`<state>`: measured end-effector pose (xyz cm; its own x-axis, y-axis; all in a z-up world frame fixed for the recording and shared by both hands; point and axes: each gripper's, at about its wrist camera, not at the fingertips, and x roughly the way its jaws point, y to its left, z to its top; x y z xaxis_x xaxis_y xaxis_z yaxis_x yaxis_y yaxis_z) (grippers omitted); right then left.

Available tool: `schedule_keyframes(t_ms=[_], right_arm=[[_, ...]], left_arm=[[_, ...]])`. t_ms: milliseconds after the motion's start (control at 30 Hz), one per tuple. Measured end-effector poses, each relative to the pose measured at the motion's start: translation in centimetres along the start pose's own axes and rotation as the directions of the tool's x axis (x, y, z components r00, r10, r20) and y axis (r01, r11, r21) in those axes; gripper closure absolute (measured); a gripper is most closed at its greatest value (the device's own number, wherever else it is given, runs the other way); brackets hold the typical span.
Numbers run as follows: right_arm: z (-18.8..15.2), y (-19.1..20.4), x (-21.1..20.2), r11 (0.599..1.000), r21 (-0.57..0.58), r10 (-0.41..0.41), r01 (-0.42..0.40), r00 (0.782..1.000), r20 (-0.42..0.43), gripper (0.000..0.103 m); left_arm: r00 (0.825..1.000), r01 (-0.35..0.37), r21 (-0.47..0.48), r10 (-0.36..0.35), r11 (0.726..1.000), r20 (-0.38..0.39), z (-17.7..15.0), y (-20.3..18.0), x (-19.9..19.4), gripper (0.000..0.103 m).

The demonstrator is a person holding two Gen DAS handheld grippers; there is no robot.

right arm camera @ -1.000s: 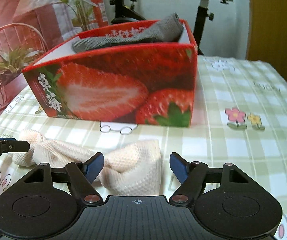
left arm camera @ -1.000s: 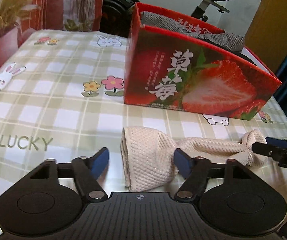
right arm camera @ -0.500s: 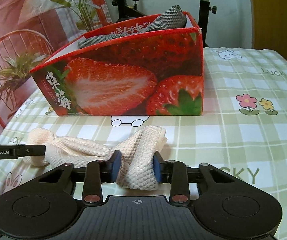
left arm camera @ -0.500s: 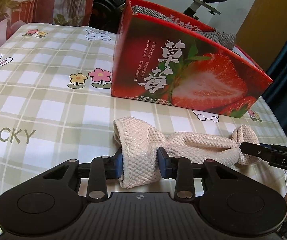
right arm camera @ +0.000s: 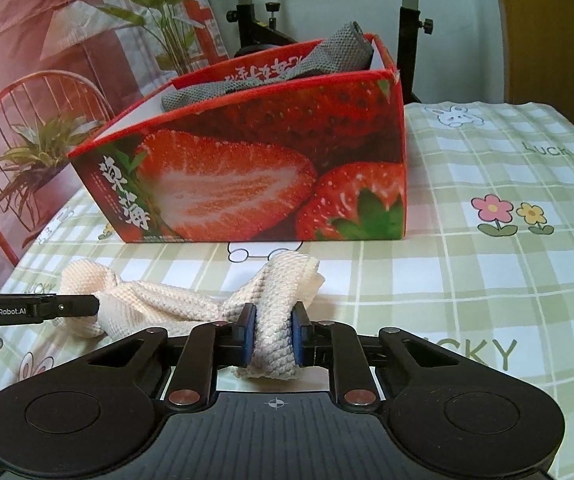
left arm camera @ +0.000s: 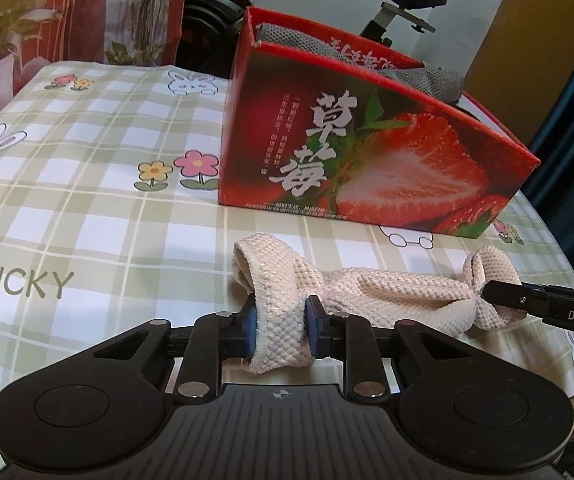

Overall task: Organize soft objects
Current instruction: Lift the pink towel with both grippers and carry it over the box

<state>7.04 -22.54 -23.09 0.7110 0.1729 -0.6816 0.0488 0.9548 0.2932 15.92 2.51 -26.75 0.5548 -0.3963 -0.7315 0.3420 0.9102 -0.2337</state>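
Left wrist view: left gripper (left arm camera: 279, 325) clamps one end of the cream cloth (left arm camera: 375, 292), lying on the checked tablecloth (left arm camera: 87, 184) before the strawberry box (left arm camera: 367, 168). Right wrist view: right gripper (right arm camera: 272, 334) pinches the cloth's other end.

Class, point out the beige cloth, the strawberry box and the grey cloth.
beige cloth (left arm camera: 391, 292): left wrist view, twisted middle.
strawberry box (right arm camera: 247, 184): right wrist view, front wall.
grey cloth (right arm camera: 339, 54): right wrist view, end sticking above the box rim.

Left tool (left arm camera: 279, 326) clamps cream cloth (left arm camera: 367, 292) — right tool (left arm camera: 503, 294) too.
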Motion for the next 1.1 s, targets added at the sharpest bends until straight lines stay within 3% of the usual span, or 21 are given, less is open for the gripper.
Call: schedule_keyframes(t_ms=[367, 733, 967, 1100], right_arm=[[2.1, 0.7, -2.6, 1.000, -0.025, 0.017, -0.015, 0.995, 0.095, 0.087], [8.2, 0.7, -6.3, 0.997, -0.081, 0.029, -0.011, 0.972, 0.235, 0.087], [11.7, 0.5, -6.8, 0.993, -0.120, 0.014, 0.021, 0.959, 0.282, 0.087], [13.6, 0.7, -6.1, 0.988, -0.145, -0.005, 0.051, 0.954, 0.299, 0.087]], left_arm=[[0.995, 0.016, 0.035, -0.019, 0.999, 0.100, 1.9, -1.0, -2.9, 0.079], [0.966, 0.039, 0.110, -0.066, 0.993, 0.249, 7.7, -3.7, -6.0, 0.079], [0.950, 0.036, 0.139, -0.077, 0.990, 0.301, 10.7, -5.0, -6.1, 0.079], [0.950, 0.022, 0.150, -0.067, 0.989, 0.306, 12.1, -5.2, -5.5, 0.079]])
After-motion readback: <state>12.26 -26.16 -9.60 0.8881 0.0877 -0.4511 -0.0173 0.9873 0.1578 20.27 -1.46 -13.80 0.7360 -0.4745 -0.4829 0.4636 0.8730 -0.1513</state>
